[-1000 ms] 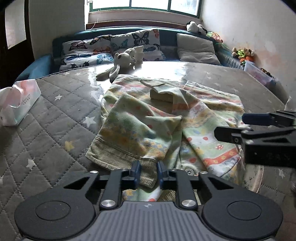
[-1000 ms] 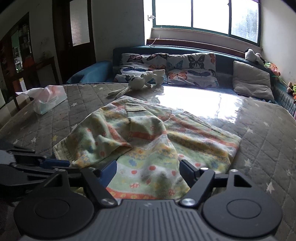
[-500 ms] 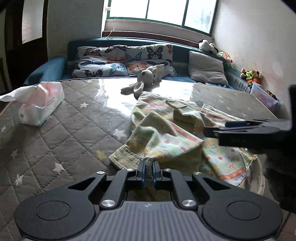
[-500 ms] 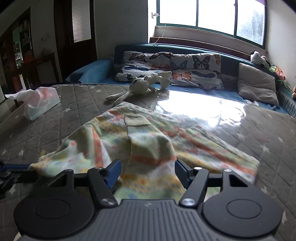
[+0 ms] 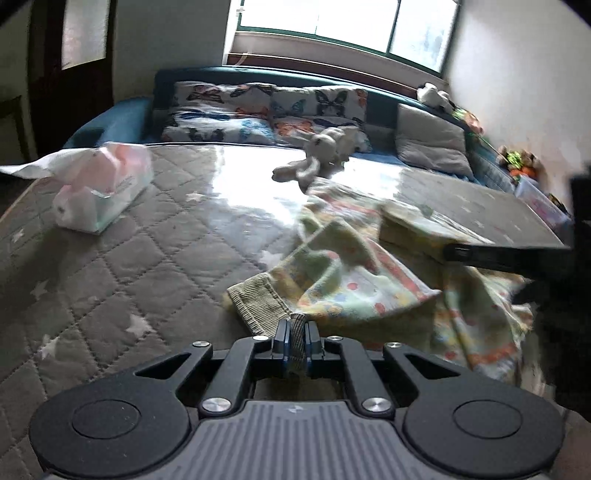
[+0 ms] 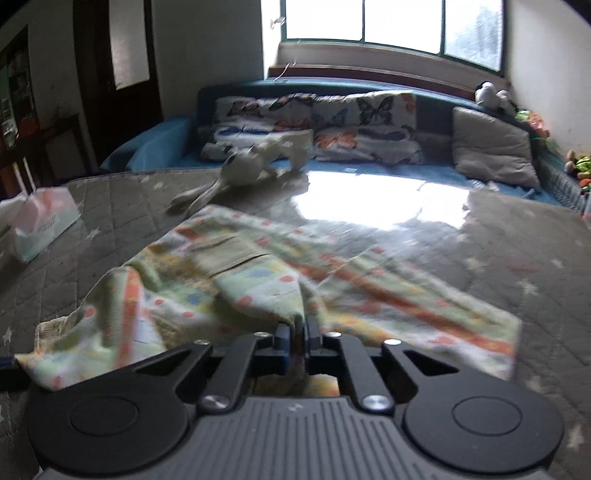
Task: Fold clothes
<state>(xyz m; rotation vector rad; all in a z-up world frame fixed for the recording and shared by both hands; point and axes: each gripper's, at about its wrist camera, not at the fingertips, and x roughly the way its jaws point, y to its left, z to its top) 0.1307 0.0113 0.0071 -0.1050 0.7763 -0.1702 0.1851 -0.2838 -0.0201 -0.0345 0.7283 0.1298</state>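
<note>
Left wrist view gives me the garment [image 5: 369, 280] first: a pale green child's top with orange, red and blue print, lying rumpled on the grey quilted mattress [image 5: 129, 266], toward its right half. My left gripper [image 5: 295, 341] is pinched tight on the ribbed cuff [image 5: 258, 302] of a sleeve, a fold of the knit trapped between the blue pads, so that claw reads as narrow and holding cloth. The right gripper [image 5: 517, 258] shows here only as a dark bar crossing over the far side of the garment; from this angle I cannot tell how its jaws stand.

In the right wrist view the garment [image 6: 295, 273] spreads ahead of me across the mattress [image 6: 517, 258], with a ribbed band near its middle and a striped edge running off to the right. The right gripper [image 6: 295, 345] is closed down on a gathered peak of the printed fabric, which rises into the jaws.

Beyond the garment a white plush rabbit [image 5: 317, 155] lies on the mattress, just past the garment's far edge. A tissue pack [image 5: 103, 192] sits well apart on the left. Butterfly-print pillows [image 5: 266, 110] and a grey cushion [image 5: 432, 144] line the blue headboard side under the window [image 5: 340, 22].
</note>
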